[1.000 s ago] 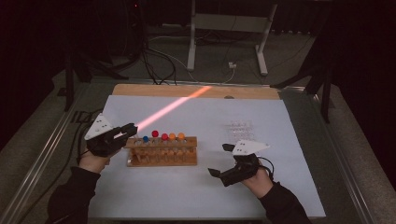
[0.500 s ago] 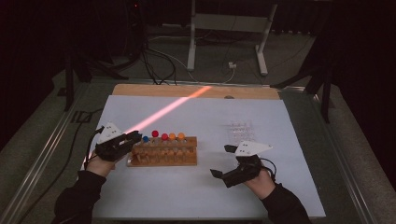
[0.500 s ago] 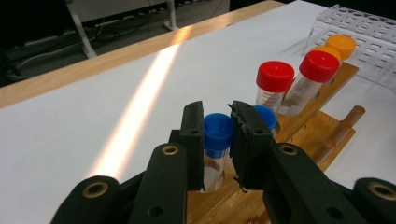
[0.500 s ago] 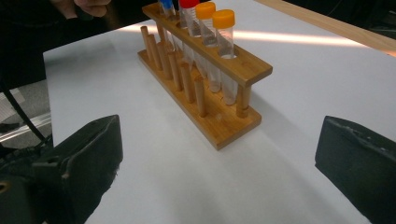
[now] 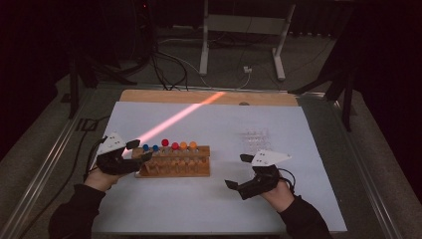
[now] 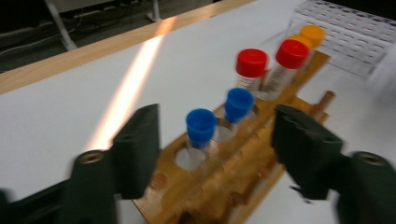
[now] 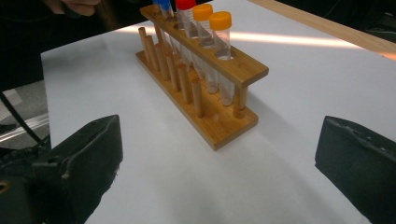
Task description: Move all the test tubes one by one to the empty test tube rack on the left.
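Standing on the white sheet (image 5: 209, 204), the wooden rack (image 5: 174, 162) carries six capped tubes. Left gripper (image 5: 139, 150) sits at the rack's left end, jaws just opened, apart around the nearest blue-capped tube (image 6: 201, 128) without pressing it. Right gripper (image 5: 239, 171) rests right of the rack, jaws wide apart, empty.

Dark sleeves; each black tool (image 5: 140, 151) carries a pale three-cornered plate and a trailing black cable.

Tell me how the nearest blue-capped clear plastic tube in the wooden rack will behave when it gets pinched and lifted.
The blue-capped clear plastic tube looks empty, so probably light. Its smooth round wall may slip between the pads, and it would likely roll if laid flat. It stands upright in the wooden rack, so a straight upward pull should free it; a slanted pull might drag the rack.
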`<state>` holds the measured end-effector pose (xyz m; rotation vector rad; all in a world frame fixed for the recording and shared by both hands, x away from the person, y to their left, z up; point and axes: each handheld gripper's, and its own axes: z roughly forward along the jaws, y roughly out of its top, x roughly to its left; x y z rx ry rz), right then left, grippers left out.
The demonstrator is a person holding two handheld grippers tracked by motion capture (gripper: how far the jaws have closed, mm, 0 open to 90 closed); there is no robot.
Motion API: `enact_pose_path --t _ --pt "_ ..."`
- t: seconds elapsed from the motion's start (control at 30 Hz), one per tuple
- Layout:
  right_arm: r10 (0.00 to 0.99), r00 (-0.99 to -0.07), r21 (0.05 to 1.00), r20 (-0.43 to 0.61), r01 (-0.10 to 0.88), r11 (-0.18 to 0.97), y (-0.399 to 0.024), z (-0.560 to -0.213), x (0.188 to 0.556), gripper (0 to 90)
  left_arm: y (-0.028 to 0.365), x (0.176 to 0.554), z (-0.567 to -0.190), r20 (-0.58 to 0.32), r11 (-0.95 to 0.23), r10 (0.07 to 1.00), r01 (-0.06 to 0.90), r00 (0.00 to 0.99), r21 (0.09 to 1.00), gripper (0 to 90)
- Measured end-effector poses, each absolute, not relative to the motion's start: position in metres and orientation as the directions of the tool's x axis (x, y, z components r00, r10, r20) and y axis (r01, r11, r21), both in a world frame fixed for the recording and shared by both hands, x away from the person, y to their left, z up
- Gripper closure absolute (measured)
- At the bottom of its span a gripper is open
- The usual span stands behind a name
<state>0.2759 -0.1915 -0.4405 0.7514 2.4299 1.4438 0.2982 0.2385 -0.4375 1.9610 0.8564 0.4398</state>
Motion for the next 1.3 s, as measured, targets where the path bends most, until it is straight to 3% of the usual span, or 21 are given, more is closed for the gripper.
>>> enact_pose_path --t 0.13,0.23,0.8,1.3 --pt "0.535 -0.842 0.865 0.075 0.322 0.385 -0.193 -0.441 0.277 0.5 0.236 0.289 -0.435 -0.071 -0.337 0.672 0.39 0.737 0.857 7.1" --pt "0.537 -0.84 0.864 0.073 0.322 0.386 -0.193 -0.441 0.277 0.5 0.235 0.282 -0.434 -0.088 -0.327 0.661 0.391 0.746 0.861 2.6" --pt "0.542 -0.838 0.863 0.065 0.32 0.392 -0.193 -0.443 0.277 0.5 0.222 0.244 -0.466 -0.109 -0.353 0.593 0.379 0.798 0.856 0.6" --pt "0.548 -0.834 0.861 0.065 0.325 0.392 -0.195 -0.445 0.276 0.5 0.201 0.239 -0.495 -0.129 -0.391 0.527 0.375 0.84 0.84 0.6"
